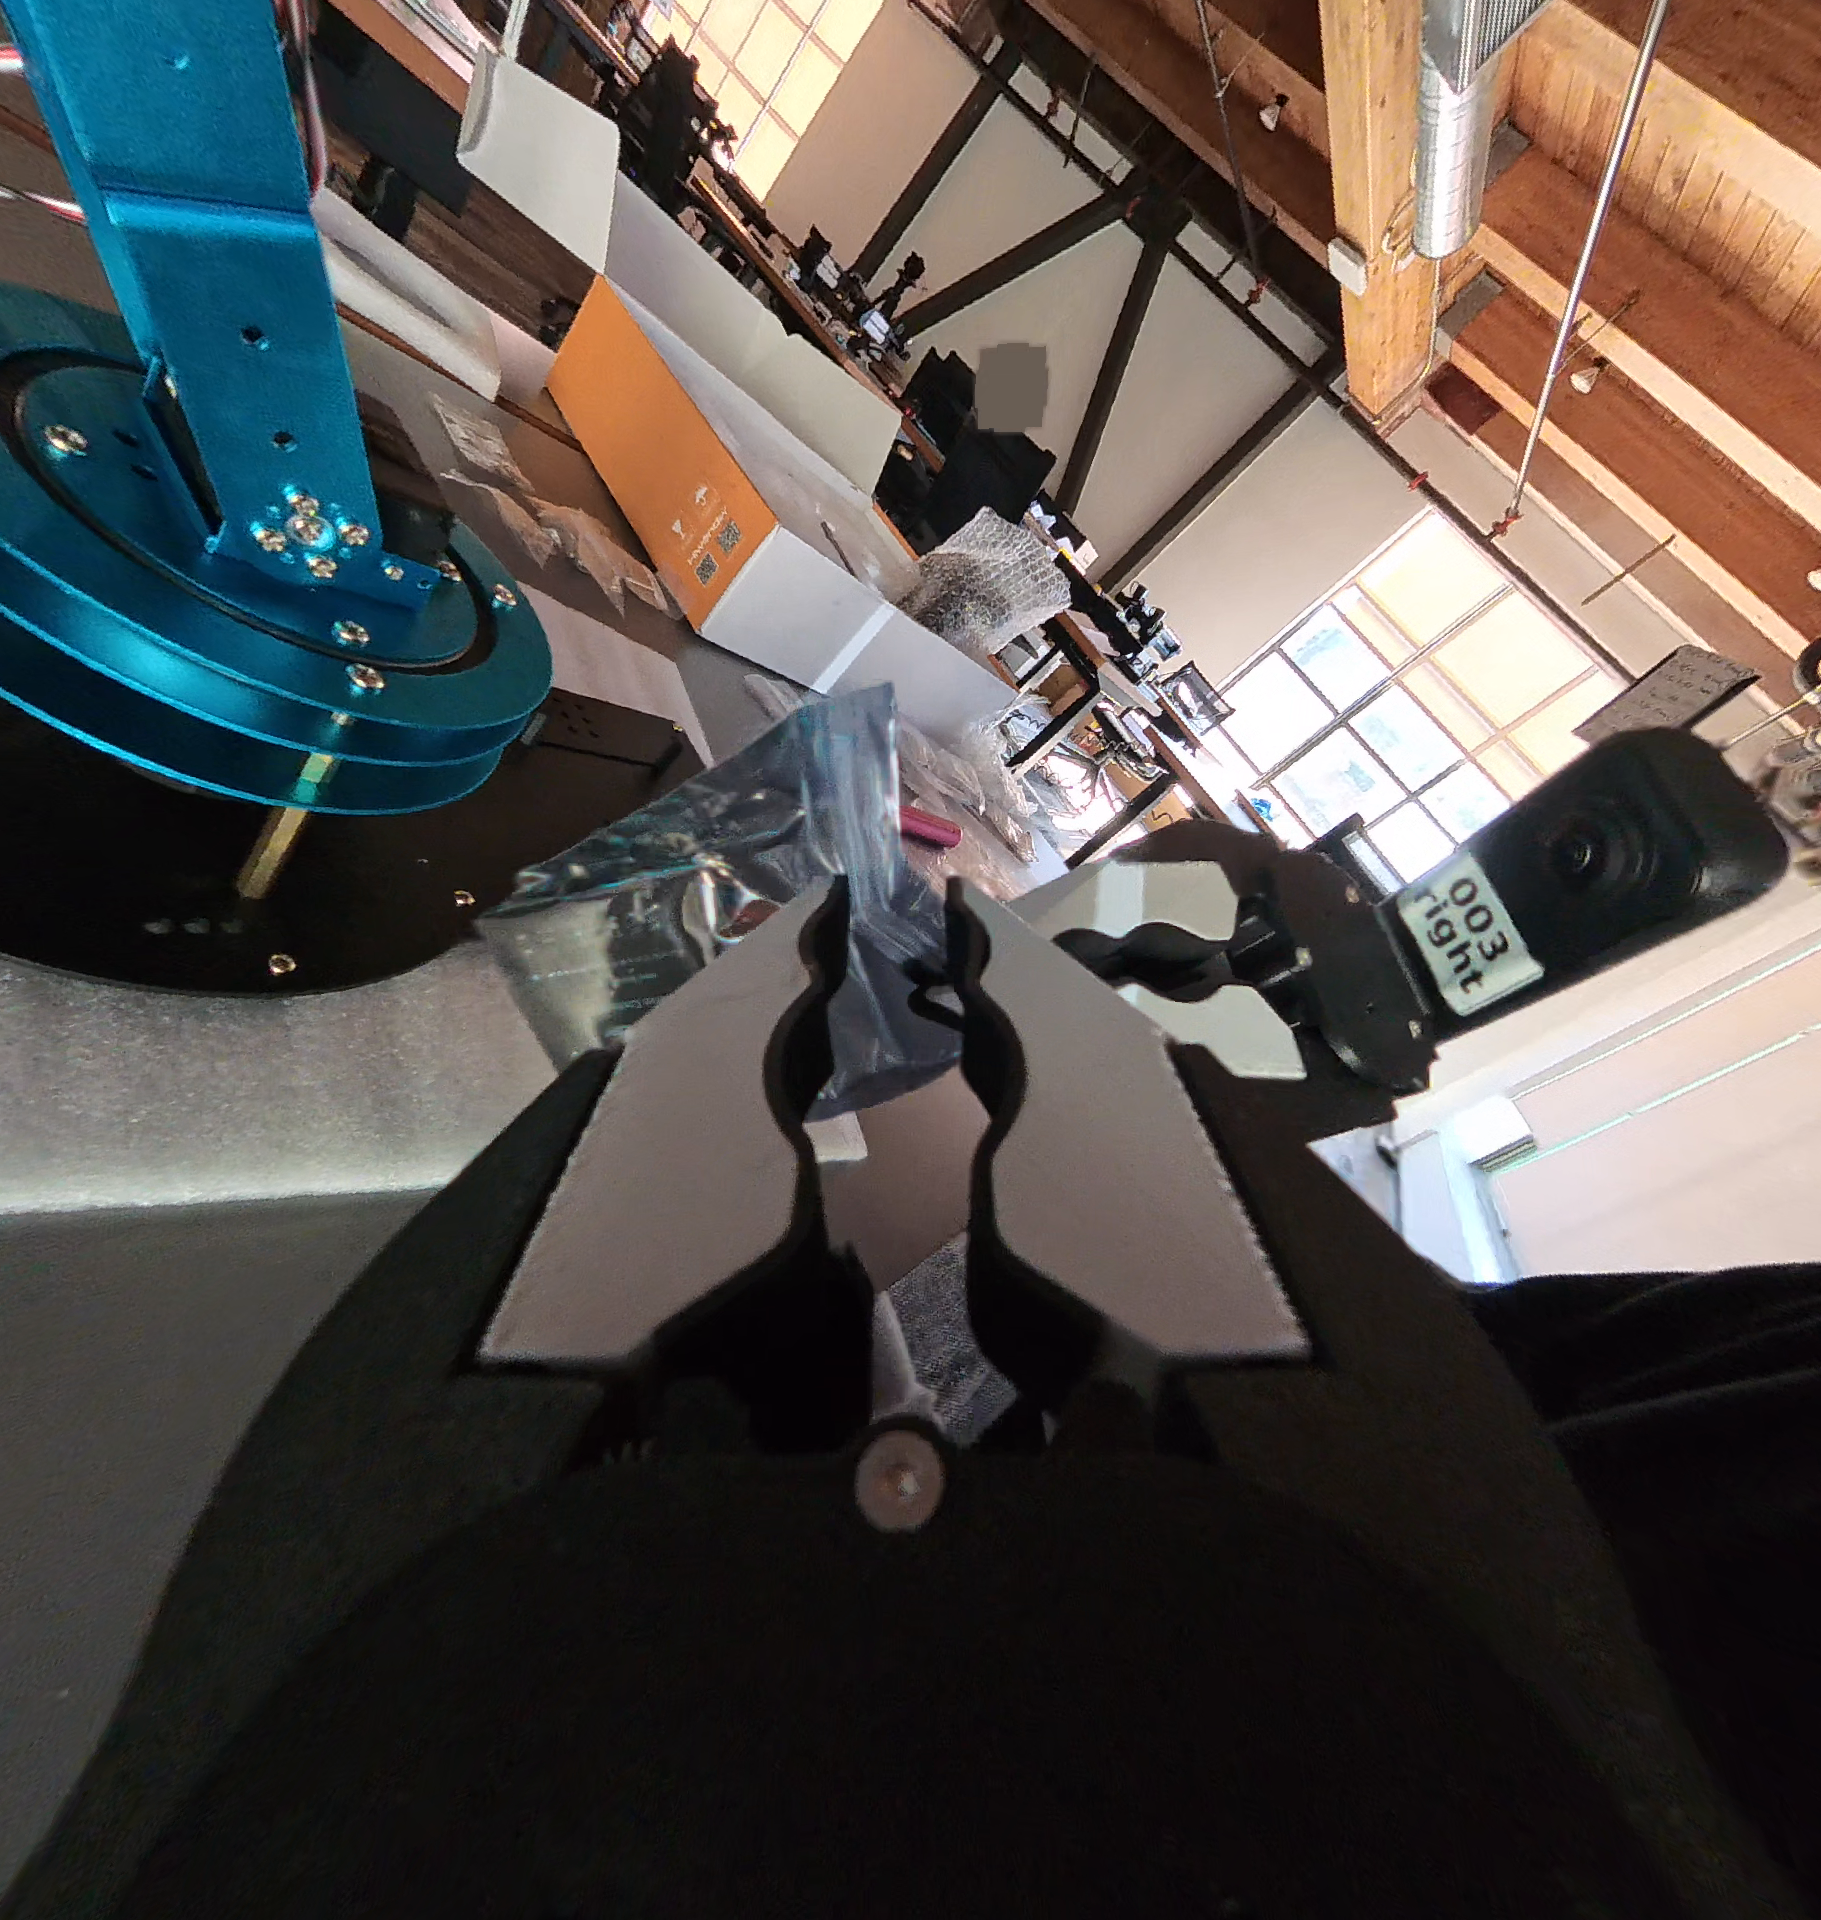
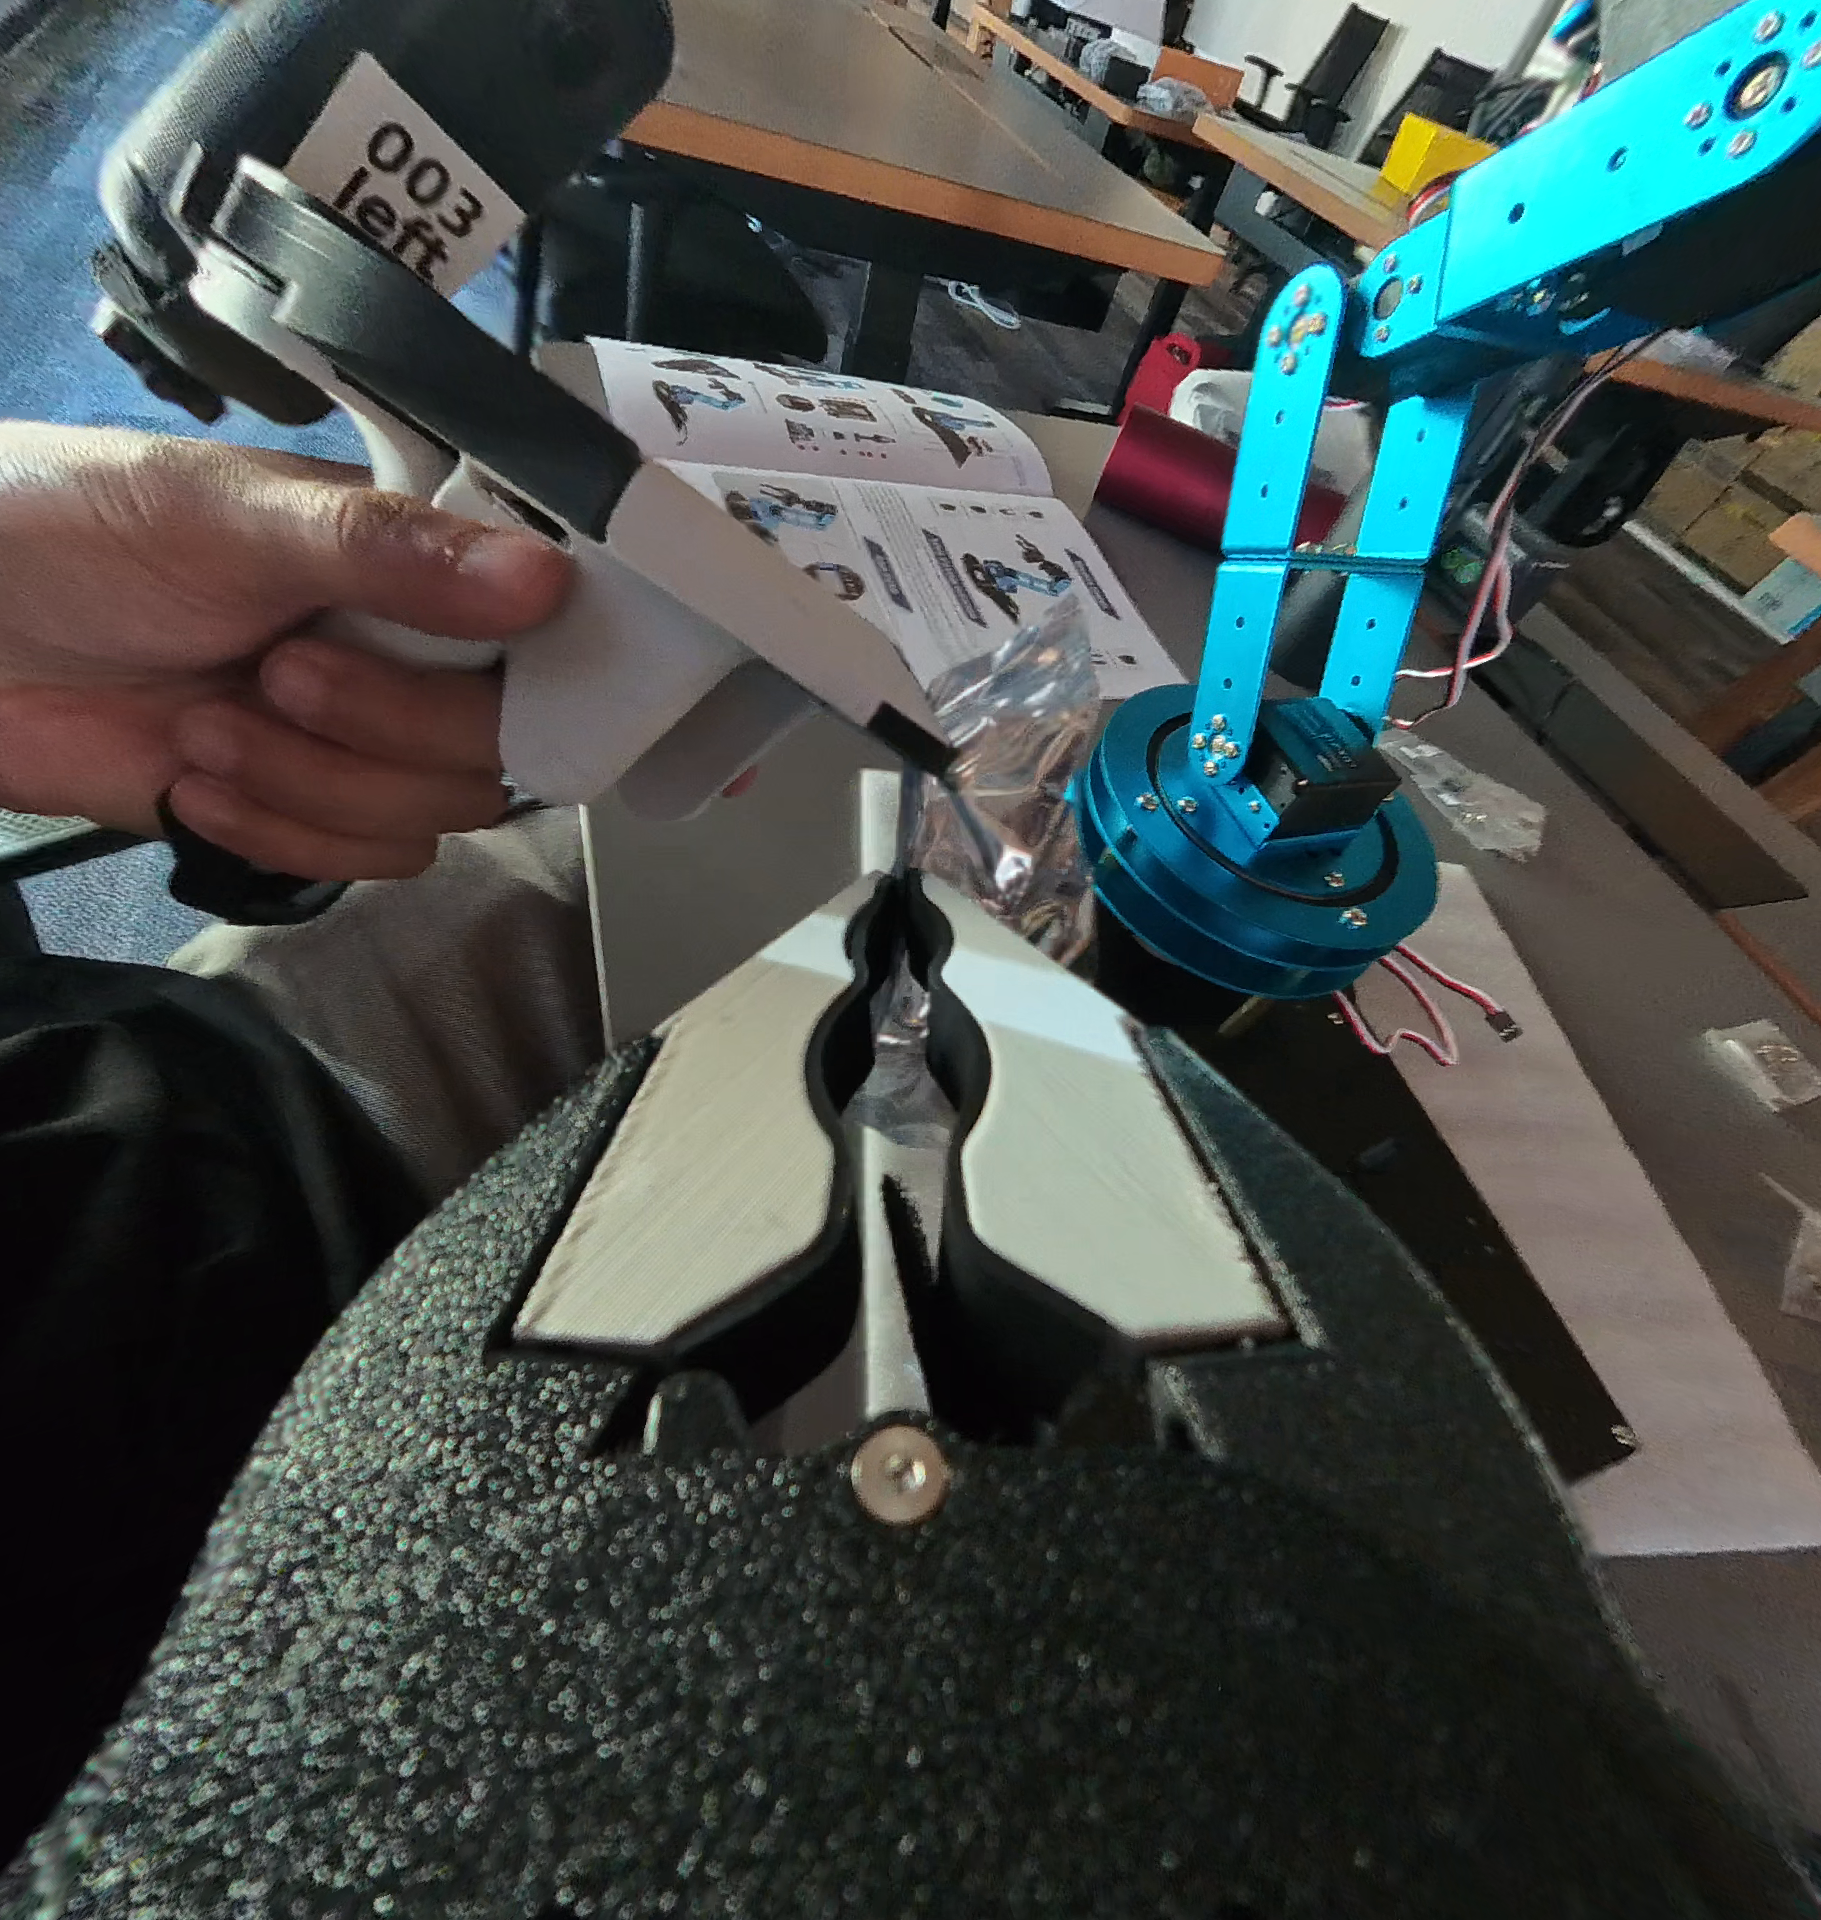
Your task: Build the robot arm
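A clear plastic bag (image 1: pixel 740 831) with a dark part and thin wires inside hangs between both grippers. My left gripper (image 1: pixel 895 904) grips it with the jaws a little apart around the bag's bulk. In the right wrist view the bag (image 2: pixel 1010 727) stretches from the left gripper's tip (image 2: pixel 916 743), held by a hand (image 2: pixel 210 623), down to my right gripper (image 2: pixel 901 891), whose jaws are nearly closed on the bag's lower edge. The right gripper (image 1: pixel 1124 951) also shows in the left wrist view, just right of the bag.
A blue metal robot arm on a round base (image 2: pixel 1259 894) (image 1: pixel 262 644) stands close beside the bag on a black plate. An open picture manual (image 2: pixel 885 499), an orange and white box (image 1: pixel 677 457), small parts bags (image 2: pixel 1467 800) and white foam (image 1: pixel 158 1060) lie around. Left and right tips are no more than a few centimetres apart.
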